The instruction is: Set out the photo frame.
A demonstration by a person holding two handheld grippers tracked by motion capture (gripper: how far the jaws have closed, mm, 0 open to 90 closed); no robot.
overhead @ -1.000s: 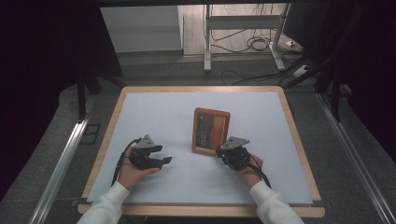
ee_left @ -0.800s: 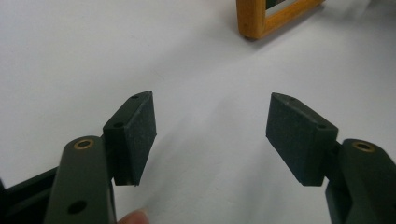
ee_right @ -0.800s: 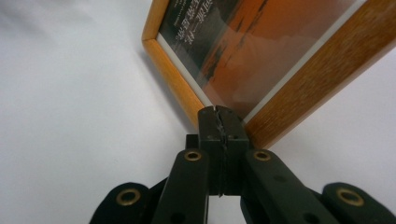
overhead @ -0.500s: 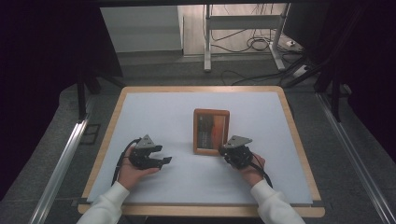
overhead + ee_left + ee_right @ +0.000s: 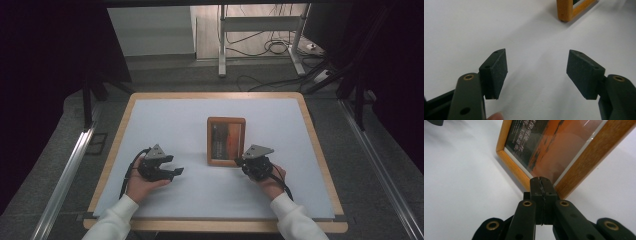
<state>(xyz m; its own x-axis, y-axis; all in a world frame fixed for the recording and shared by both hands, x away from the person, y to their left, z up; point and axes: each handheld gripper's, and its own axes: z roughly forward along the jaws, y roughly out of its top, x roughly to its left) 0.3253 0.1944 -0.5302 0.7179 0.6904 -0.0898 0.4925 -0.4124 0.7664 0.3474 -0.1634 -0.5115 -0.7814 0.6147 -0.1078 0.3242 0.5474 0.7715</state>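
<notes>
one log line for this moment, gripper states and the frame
left hand-held gripper: open, empty | right hand-held gripper: shut, tips at picture frame corner | frame flat on table

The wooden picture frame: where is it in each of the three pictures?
High view: the wooden picture frame lies flat at mid-table, just ahead of the right hand-held gripper.
Left gripper view: its corner pokes in at the top right.
Right gripper view: it spans the upper half.
Shared landmark: the white tabletop.

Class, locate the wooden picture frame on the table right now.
In the high view, the wooden picture frame with the orange print lies flat near the middle of the white table top, its near right corner at the shut right tongs.
</notes>
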